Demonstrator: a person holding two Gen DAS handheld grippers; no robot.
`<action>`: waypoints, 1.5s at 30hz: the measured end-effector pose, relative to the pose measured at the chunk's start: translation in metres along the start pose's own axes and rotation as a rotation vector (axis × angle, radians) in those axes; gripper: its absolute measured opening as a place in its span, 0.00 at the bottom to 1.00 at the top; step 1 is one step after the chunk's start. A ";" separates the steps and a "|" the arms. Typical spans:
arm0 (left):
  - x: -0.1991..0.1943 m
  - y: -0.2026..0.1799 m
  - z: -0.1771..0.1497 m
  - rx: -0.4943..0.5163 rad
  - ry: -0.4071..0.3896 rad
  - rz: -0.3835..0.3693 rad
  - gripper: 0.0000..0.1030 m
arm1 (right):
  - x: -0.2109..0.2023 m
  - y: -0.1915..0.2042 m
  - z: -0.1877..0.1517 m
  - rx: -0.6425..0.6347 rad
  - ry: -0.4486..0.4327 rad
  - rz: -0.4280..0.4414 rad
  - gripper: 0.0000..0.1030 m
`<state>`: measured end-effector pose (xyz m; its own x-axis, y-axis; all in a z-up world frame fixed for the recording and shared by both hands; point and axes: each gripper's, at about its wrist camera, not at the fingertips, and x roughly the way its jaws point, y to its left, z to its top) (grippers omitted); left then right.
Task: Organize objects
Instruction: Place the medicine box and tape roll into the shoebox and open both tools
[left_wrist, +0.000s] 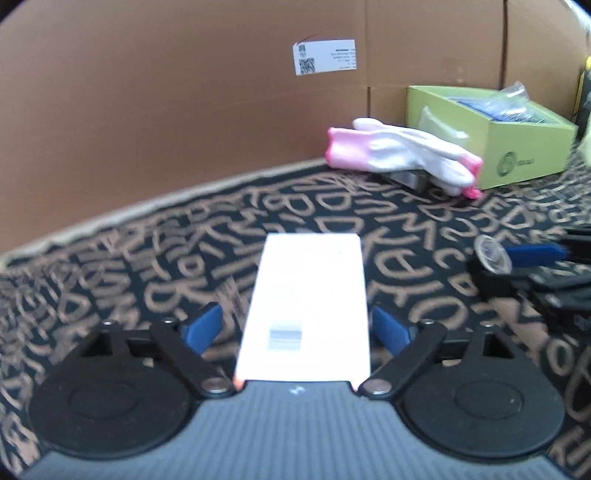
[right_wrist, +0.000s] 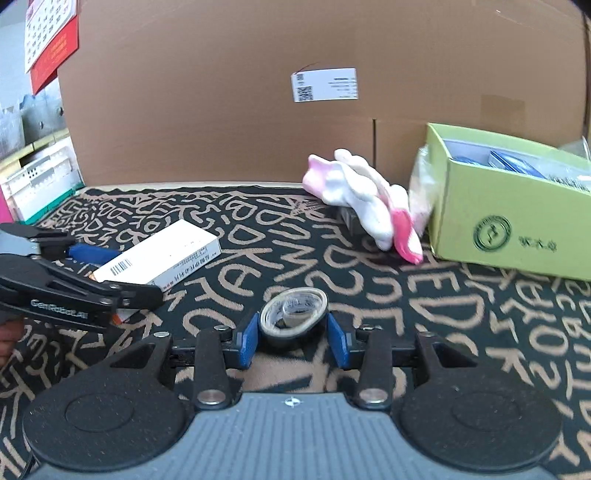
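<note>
A long white carton (left_wrist: 306, 295) lies between the blue pads of my left gripper (left_wrist: 297, 314). Its left pad stands clear of the carton, so the jaws are open. In the right wrist view the same carton (right_wrist: 159, 254) rests on the lettered black cloth (right_wrist: 443, 314), with the left gripper (right_wrist: 122, 273) around its near end. My right gripper (right_wrist: 293, 325) is shut on a black tape roll (right_wrist: 293, 314) with a clear roll on top, held just above the cloth. In the left wrist view the right gripper (left_wrist: 517, 266) enters from the right edge with the roll (left_wrist: 493, 254).
White and pink gloves (right_wrist: 365, 206) lie on a dark flat item beside an open green box (right_wrist: 517, 221) holding packets, at the back right. A brown cardboard wall (right_wrist: 221, 110) closes off the back. A white crate (right_wrist: 40, 173) stands off the cloth's left edge.
</note>
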<state>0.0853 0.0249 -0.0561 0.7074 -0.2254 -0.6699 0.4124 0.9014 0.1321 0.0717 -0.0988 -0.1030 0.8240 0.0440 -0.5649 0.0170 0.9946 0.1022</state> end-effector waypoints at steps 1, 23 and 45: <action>0.003 -0.003 0.004 0.015 0.000 0.011 0.87 | -0.001 -0.001 -0.001 0.005 0.002 0.003 0.49; -0.005 -0.036 0.041 0.006 -0.043 -0.082 0.65 | -0.019 -0.018 0.004 0.048 -0.090 0.012 0.43; 0.064 -0.171 0.207 -0.070 -0.209 -0.269 0.65 | -0.058 -0.174 0.070 0.072 -0.400 -0.310 0.43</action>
<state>0.1795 -0.2200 0.0295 0.6841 -0.5228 -0.5086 0.5646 0.8210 -0.0844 0.0607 -0.2806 -0.0312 0.9262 -0.3053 -0.2214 0.3222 0.9456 0.0442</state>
